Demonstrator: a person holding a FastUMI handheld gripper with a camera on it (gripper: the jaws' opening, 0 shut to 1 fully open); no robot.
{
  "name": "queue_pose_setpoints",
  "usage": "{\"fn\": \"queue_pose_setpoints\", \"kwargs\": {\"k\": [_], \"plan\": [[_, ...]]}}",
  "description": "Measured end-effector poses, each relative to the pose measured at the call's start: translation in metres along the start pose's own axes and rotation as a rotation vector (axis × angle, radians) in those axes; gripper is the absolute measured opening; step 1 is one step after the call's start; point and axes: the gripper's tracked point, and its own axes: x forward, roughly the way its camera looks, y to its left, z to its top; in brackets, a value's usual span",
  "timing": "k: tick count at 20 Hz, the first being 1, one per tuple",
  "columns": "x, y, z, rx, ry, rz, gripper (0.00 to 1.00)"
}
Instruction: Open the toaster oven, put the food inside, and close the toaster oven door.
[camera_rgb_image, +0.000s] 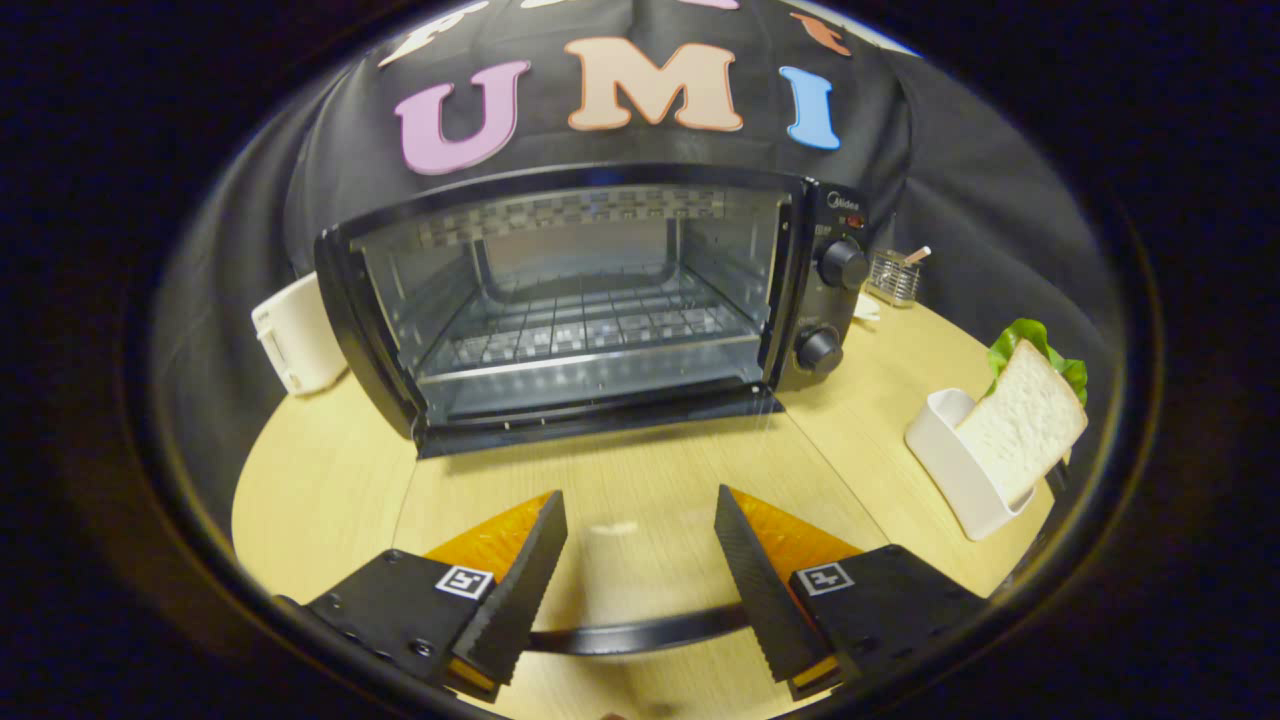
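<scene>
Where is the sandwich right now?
In the gripper view, the sandwich leans in a white holder on the wooden table, off to the right of the open toaster oven and beyond the open gripper.

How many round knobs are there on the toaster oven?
2. Both sit on the toaster oven's right panel: the upper knob and the lower knob under it. The open gripper is far from both.
</scene>
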Motion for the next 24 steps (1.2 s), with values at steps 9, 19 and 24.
{"fn": "queue_pose_setpoints", "kwargs": {"k": [9, 19, 24], "plan": [[0.003, -0.001, -0.002, -0.014, -0.013, 0.018, 0.93], [-0.041, -0.046, 0.028, -0.068, -0.060, -0.082, 0.92], [-0.069, -0.081, 0.063, -0.116, -0.083, -0.190, 0.96]]}}
